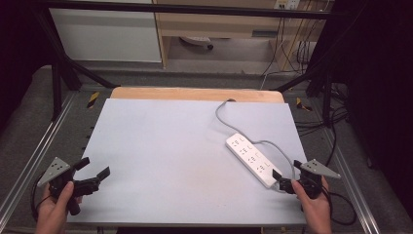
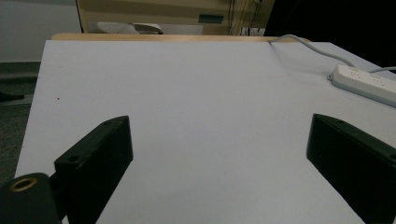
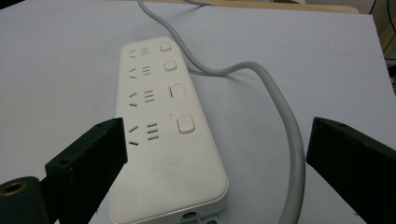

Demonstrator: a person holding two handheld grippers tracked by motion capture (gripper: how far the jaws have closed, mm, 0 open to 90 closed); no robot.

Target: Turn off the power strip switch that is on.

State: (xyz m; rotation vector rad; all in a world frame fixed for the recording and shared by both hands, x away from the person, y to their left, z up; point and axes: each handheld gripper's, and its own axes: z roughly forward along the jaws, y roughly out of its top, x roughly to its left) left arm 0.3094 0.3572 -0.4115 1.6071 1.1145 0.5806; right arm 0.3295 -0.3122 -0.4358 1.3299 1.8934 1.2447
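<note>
The power strip (image 3: 163, 126) lies on the right half of the bench (image 1: 160, 146), its near end just ahead of our right tongs (image 3: 217, 154), which gape released with nothing held. Its grey cable (image 3: 280, 116) loops beside it; we could snag it. Left tongs (image 2: 219, 158) released too, well apart. Its plug end is hidden.

Even, soft overhead light on my bench (image 1: 160, 146); little glare, faint shadows. Surroundings fall off dark at both sides. High view slightly soft; close-up views sharper.
</note>
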